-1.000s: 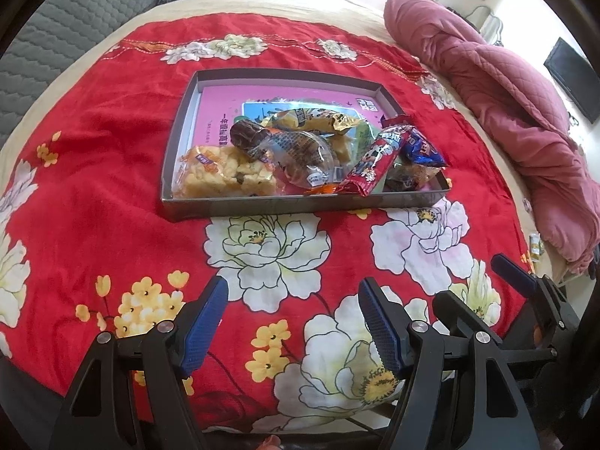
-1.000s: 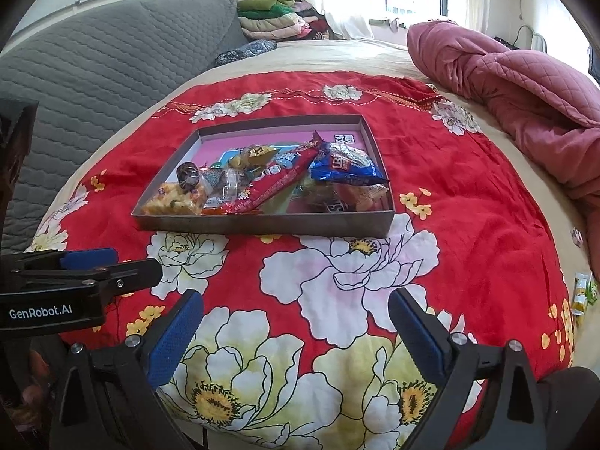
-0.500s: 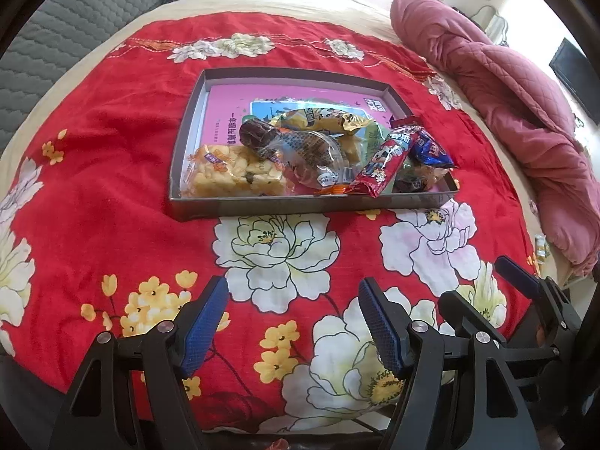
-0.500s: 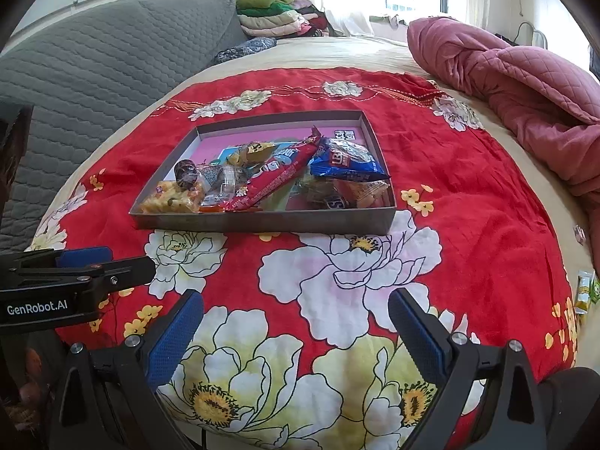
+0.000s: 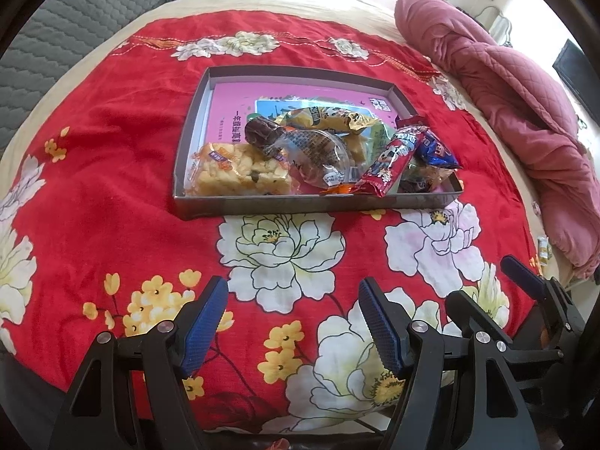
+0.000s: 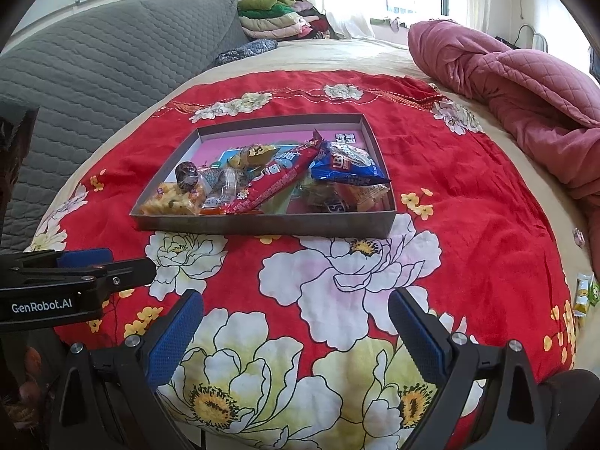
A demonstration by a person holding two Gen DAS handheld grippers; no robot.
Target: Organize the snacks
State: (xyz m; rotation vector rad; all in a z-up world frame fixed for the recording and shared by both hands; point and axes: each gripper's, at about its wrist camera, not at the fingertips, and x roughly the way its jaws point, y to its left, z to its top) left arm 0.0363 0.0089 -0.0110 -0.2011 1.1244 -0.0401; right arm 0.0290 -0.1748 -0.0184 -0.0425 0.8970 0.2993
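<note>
A shallow grey box [image 5: 300, 206] [image 6: 262, 223] lies on a red flowered blanket and holds several wrapped snacks. Among them are a yellow puffed-rice bar [image 5: 236, 174] [image 6: 172, 198], a long red packet [image 5: 390, 163] [image 6: 277, 180], a blue packet [image 5: 437, 148] [image 6: 348, 165] and a clear-wrapped dark cake [image 5: 318, 153]. My left gripper [image 5: 292, 315] hovers open over the blanket in front of the box, nothing between its blue pads. My right gripper [image 6: 296, 326] is open too, equally short of the box and empty. The right gripper [image 5: 525, 300] shows at the right edge of the left wrist view.
A crumpled pink quilt [image 5: 517, 112] [image 6: 525, 86] lies to the right of the blanket. A grey quilted headboard [image 6: 93, 86] rises on the left, with folded clothes [image 6: 277, 18] behind. A small snack packet [image 6: 585, 294] sits at the bed's right edge.
In the left wrist view the box has slid slightly lower and to the right; the right wrist view is almost unchanged. Both grippers stay open and empty.
</note>
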